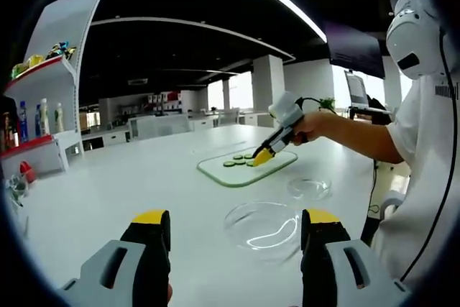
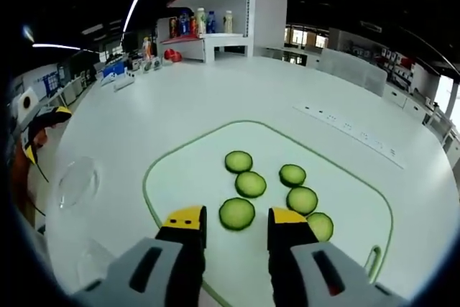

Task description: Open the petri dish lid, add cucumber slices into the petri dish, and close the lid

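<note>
In the left gripper view, a white shelf unit [image 1: 61, 77] with bottles stands at the far left, well apart from the glass cutting board [image 1: 246, 168] that serves as the landmark on the white worktop [image 1: 129, 192]. The left tool [image 1: 233, 239] hangs low over the worktop nearer the camera than the board, its yellow-tipped jaws spread wide and holding nothing. Between those jaws lies one clear petri dish piece [image 1: 262, 226], on the worktop short of the board; a second, smaller clear piece [image 1: 309, 188] lies just beside the board's right corner. Which is lid and which is base cannot be told. The right tool [image 1: 262, 156], held by a person in white at the right, reaches down onto the board among the cucumber slices [image 1: 239, 159]. In the right gripper view, a clear dish piece [image 2: 77, 181] rests to the left of the board [image 2: 194, 170]. Six slices lie on the board; one slice [image 2: 237, 213] sits between the tips of the right tool [image 2: 234, 219], whose jaws stand apart on either side of it, not visibly pressing it.
</note>
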`<control>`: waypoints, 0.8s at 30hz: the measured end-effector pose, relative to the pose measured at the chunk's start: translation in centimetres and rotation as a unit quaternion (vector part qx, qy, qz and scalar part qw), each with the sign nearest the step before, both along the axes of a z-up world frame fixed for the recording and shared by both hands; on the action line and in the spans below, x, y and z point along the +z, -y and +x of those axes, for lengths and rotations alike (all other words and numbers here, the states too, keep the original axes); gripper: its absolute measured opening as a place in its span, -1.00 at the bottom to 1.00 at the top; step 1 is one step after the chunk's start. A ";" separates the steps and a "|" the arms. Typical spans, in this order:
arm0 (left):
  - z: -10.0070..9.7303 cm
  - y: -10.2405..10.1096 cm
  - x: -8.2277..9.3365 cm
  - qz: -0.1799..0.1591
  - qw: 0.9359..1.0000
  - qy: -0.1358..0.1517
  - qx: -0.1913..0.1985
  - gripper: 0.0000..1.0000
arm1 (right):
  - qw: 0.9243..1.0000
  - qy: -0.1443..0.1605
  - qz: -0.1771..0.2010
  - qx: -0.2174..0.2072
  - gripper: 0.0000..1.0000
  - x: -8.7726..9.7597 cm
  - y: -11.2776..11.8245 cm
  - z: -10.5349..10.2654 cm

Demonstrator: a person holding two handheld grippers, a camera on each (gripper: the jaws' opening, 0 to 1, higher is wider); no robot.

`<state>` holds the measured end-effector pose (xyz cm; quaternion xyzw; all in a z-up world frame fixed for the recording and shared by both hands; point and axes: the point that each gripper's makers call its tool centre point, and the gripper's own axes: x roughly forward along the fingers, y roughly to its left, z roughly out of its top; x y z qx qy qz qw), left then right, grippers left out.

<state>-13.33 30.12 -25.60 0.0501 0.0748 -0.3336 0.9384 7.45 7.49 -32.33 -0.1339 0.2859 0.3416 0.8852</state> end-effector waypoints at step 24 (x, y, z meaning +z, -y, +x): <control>-0.1 -0.5 0.0 -0.003 1.000 0.000 0.002 0.49 | 1.000 -0.006 -0.011 0.000 -0.44 -0.7 0.0 0.3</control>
